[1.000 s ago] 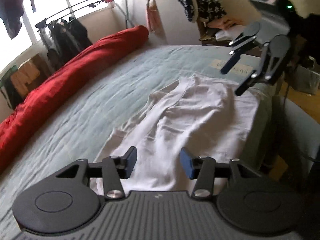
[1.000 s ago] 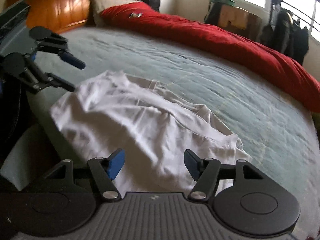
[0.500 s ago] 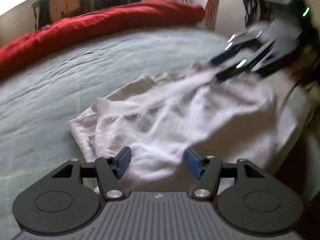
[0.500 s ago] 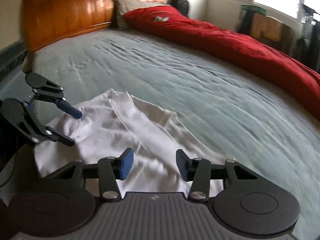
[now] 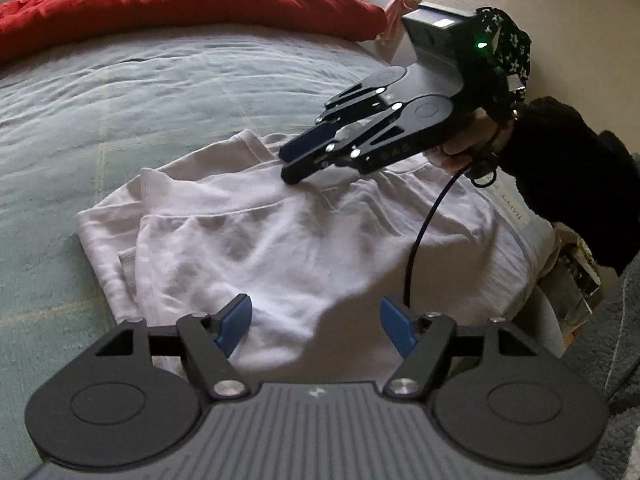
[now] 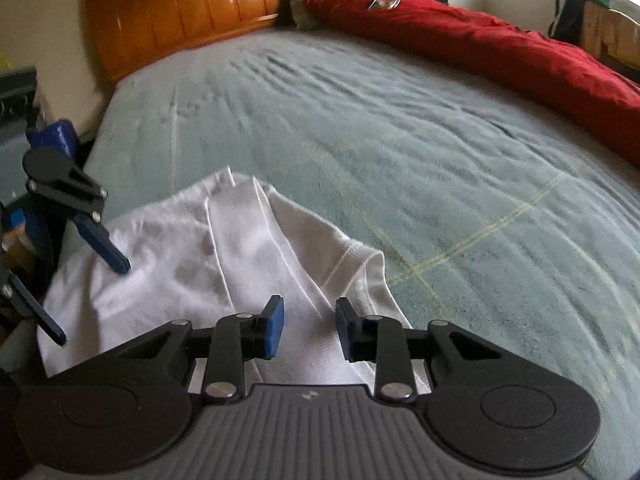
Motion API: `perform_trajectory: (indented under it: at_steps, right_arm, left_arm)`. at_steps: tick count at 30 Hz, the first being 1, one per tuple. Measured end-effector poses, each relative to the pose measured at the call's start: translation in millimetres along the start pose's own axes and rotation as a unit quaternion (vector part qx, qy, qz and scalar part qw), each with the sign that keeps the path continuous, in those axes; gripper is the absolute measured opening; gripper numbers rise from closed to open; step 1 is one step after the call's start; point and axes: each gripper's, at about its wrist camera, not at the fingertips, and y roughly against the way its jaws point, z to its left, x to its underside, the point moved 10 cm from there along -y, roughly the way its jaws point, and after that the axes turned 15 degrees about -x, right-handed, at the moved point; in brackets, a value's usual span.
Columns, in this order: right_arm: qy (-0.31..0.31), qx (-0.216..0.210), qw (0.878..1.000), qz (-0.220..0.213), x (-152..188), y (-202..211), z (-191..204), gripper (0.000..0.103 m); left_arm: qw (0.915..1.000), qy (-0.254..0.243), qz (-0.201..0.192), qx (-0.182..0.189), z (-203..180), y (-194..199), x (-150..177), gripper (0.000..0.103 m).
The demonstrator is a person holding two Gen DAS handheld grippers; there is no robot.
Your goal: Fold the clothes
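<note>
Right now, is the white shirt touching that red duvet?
Apart. The right wrist view shows a broad stretch of bare green sheet lying between the white shirt and the red duvet along the bed's far side.

Right gripper (image 6: 309, 328) narrower, left gripper (image 5: 316, 322) wider.

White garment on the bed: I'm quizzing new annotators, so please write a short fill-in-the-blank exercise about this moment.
1. The white garment lies on a grey-green ____.
2. The rolled-up duvet along the far side is ____.
3. The headboard is made of ____.
4. The pads of the left gripper are coloured ____.

Missing words: bedsheet; red; wood; blue
</note>
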Motion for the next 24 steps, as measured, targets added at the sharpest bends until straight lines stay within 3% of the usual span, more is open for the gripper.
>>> perform_trajectory:
  at_steps: [11,15,18,21,24]
  right_arm:
    - [0.041,0.025,0.999,0.023,8.6,-4.5,13.5,0.028]
    - [0.057,0.091,0.994,0.023,5.6,-6.6,19.3,0.002]
    - [0.094,0.128,0.987,0.016,-3.9,-3.1,34.0,0.002]
    - [0.086,0.124,0.989,0.002,-14.9,1.6,30.3,0.002]
    - [0.05,0.065,0.996,-0.017,-19.8,1.4,24.1,0.003]
  left_arm:
    - [0.9999,-0.011,-0.008,-0.01,-1.1,-3.7,0.7,0.076]
    - [0.9998,-0.013,-0.01,-0.013,-1.6,-1.0,0.9,0.076]
    - [0.9996,-0.013,-0.016,-0.019,-1.1,2.8,-1.5,0.076]
    - [0.9995,-0.013,-0.022,-0.019,-0.7,5.4,-4.0,0.076]
    - [0.9994,-0.012,-0.025,-0.021,0.9,7.2,-3.7,0.076]
